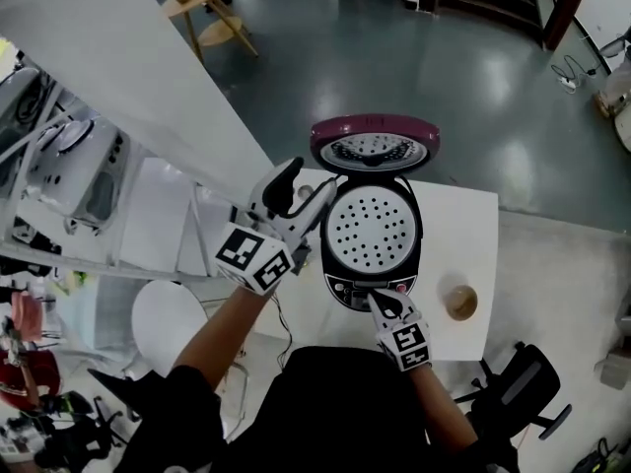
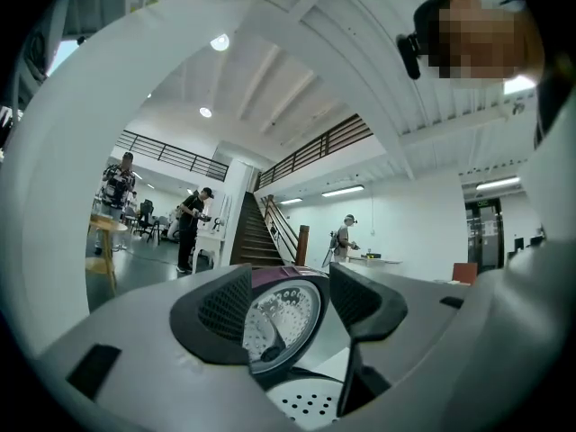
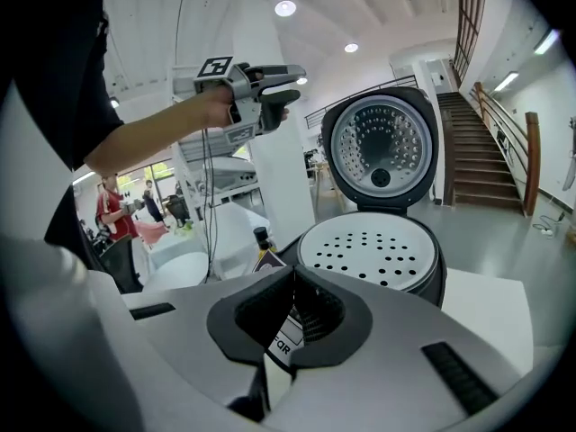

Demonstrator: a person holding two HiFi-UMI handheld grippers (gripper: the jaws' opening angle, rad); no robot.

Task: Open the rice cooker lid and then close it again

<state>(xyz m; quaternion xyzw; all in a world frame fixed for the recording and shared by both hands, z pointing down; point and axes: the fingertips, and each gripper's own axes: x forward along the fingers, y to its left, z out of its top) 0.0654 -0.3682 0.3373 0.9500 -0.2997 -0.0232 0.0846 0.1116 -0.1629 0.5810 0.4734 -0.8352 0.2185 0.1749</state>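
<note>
The black rice cooker (image 1: 373, 264) stands on a white table (image 1: 463, 215). Its maroon lid (image 1: 375, 144) is swung up at the back, and a white perforated tray (image 1: 373, 227) lies in the body. My left gripper (image 1: 317, 171) is raised just left of the cooker, open and touching nothing. In the left gripper view, my left gripper (image 2: 290, 306) frames the lid's inner plate (image 2: 279, 318) between its parted jaws. My right gripper (image 1: 375, 296) is shut at the cooker's front panel. In the right gripper view, my right gripper (image 3: 292, 282) has its jaws together, with the upright lid (image 3: 380, 147) beyond.
A brown round cup (image 1: 460, 302) sits on the table's right front. A dark-capped bottle (image 3: 261, 239) stands left of the cooker. A white round stool (image 1: 168, 328), a black chair (image 1: 523, 382) and a wooden stool (image 1: 212, 8) stand around. People stand far off (image 2: 191, 228).
</note>
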